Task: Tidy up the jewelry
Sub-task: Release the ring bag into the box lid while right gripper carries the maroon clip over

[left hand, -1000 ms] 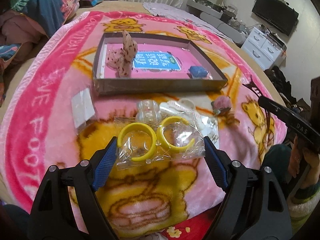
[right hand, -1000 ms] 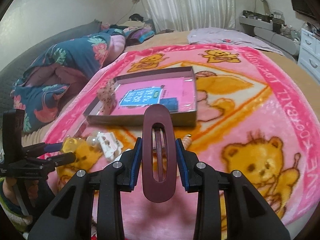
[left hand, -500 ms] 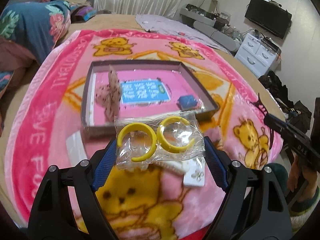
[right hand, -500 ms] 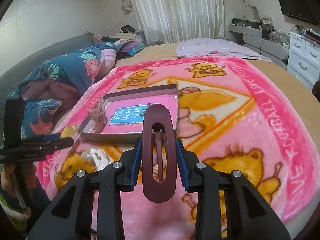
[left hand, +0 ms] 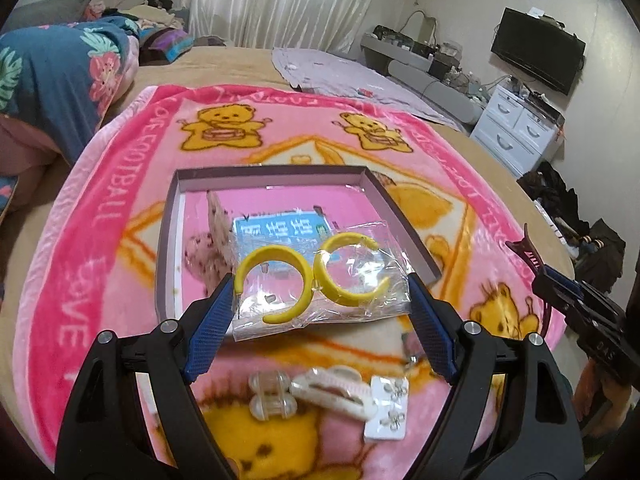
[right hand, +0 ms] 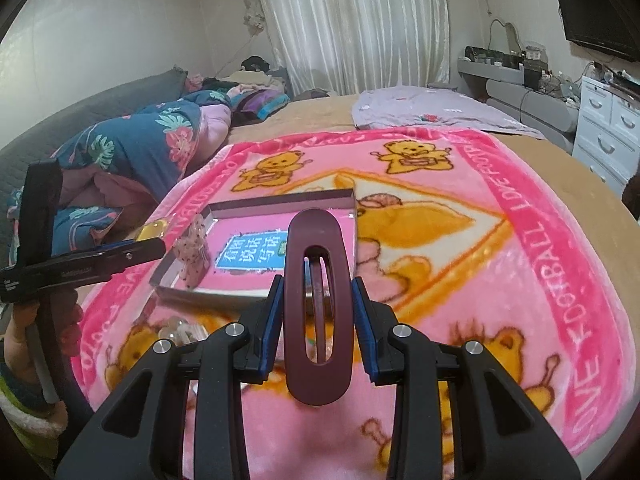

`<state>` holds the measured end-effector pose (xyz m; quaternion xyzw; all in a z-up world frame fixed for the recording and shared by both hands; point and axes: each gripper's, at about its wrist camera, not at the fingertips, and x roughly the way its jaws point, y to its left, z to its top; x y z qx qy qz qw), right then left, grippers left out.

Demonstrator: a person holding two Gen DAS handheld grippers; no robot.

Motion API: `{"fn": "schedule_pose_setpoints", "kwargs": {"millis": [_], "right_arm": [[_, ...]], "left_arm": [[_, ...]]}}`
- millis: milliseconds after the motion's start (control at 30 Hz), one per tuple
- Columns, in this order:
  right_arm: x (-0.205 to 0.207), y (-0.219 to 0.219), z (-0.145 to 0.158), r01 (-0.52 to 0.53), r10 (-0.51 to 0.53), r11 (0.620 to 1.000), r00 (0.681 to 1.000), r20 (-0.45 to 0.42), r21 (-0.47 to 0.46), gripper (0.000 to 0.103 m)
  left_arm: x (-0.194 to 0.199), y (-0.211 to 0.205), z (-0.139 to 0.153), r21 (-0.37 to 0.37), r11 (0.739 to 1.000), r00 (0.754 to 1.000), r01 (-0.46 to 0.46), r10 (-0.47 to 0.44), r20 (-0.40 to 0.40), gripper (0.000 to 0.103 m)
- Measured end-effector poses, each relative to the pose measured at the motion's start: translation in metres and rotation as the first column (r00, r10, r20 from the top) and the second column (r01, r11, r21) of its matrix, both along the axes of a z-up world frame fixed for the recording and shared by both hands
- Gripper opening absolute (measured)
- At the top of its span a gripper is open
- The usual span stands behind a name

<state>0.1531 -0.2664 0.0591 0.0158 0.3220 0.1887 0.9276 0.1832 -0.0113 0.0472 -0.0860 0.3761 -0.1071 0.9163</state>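
Observation:
My left gripper (left hand: 320, 284) is shut on a clear plastic bag (left hand: 360, 292) holding two yellow hoop earrings (left hand: 276, 280). The bag hangs above the near edge of a shallow box (left hand: 272, 170) with a pink lining and a blue label. A speckled pink hair bow (left hand: 212, 236) stands inside the box at its left. My right gripper (right hand: 318, 284) is shut on a maroon oval hair clip (right hand: 318, 360), held upright in front of the same box (right hand: 280, 200). The bow (right hand: 192, 252) also shows there.
On the pink bear blanket (left hand: 100, 240) below the bag lie a clear bead clip (left hand: 272, 394), a white hair claw (left hand: 332, 390) and a white earring card (left hand: 388, 412). Heaped bedding (right hand: 140, 152) lies at the left. White drawers (left hand: 516, 136) stand at the right.
My left gripper has lifted the bag off the blanket and carried it forward, up to the box's near edge. My right gripper has risen a little with the maroon clip.

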Motion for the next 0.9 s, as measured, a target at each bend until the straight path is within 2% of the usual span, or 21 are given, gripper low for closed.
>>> {"fn": "schedule_pose_setpoints", "kwargs": {"millis": [233,533,733,900], "right_arm": [[0.018,0.021,0.007,-0.032,0.032,0.999,0.999,0.023,-0.023,0.032],[0.045,0.043,0.005,-0.059,0.06,0.998,0.998,0.027,-0.026,0.032],[0.069,0.055,-0.01,-0.07,0.07,0.997,0.997,-0.02,-0.021,0.032],[0.088,0.063,-0.024,-0.074,0.073,0.997,0.996,-0.051,-0.022,0.032]], "left_arm": [[0.019,0.002,0.0,0.016,1.0,1.0,-0.003,0.003,0.007,0.075],[0.033,0.014,-0.025,0.018,1.0,0.999,-0.024,0.024,-0.039,0.075],[0.042,0.017,-0.038,0.067,0.997,0.998,-0.043,0.047,-0.052,0.075],[0.051,0.022,-0.05,0.074,0.996,0.995,-0.05,0.056,-0.081,0.075]]}}
